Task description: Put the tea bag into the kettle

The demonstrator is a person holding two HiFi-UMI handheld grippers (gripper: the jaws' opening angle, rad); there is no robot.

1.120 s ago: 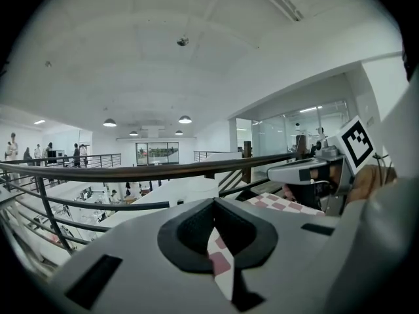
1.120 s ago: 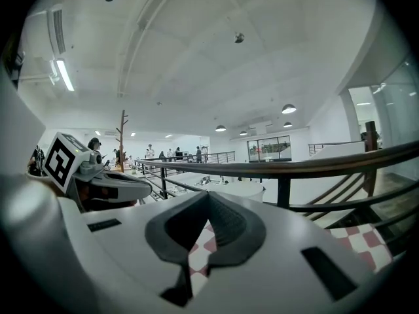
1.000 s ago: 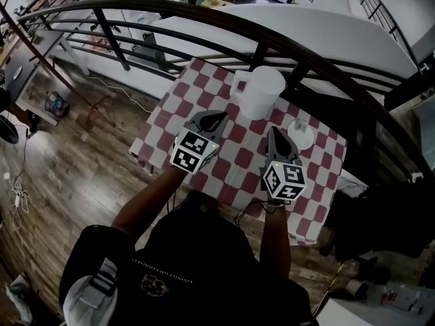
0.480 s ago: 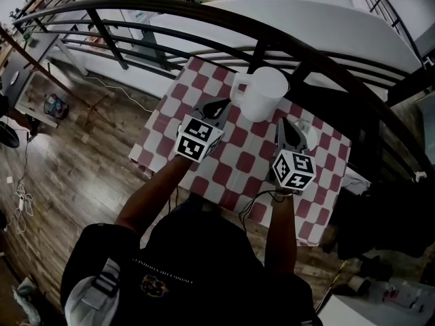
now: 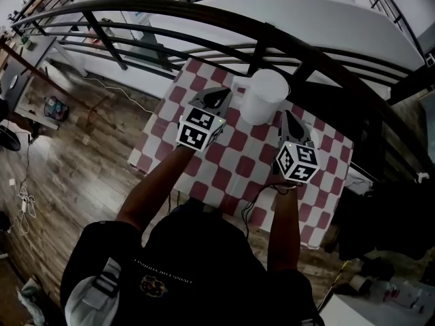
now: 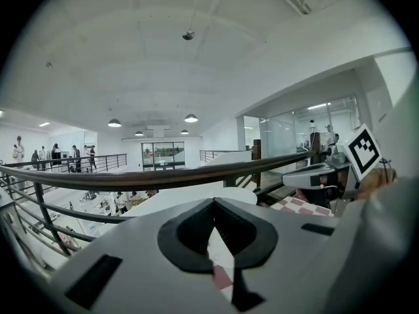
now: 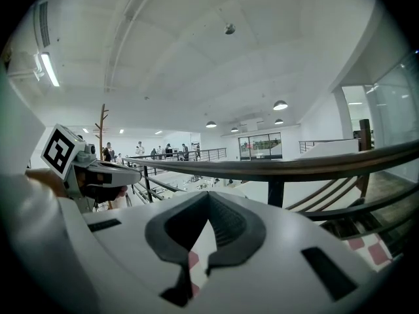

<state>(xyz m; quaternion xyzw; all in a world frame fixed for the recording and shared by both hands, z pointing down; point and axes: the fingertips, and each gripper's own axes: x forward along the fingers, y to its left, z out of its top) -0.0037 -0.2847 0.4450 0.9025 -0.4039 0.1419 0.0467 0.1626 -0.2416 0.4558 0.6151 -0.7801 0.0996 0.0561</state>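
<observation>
Two shut, empty tools (left gripper [image 5: 216, 99], right gripper [image 5: 288, 117]) flank the kettle [image 5: 264, 95] near the table's [image 5: 234, 165] far edge.

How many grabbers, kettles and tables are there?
Grippers: 2, the left gripper and the right gripper
Kettles: 1, the white kettle
Tables: 1, the checked table
Total: 4

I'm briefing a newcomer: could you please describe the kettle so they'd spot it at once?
Find the table with the red-and-white checked cloth by the dark railing. At its far edge stands the kettle, a tall white jug, the biggest thing on it.
</observation>
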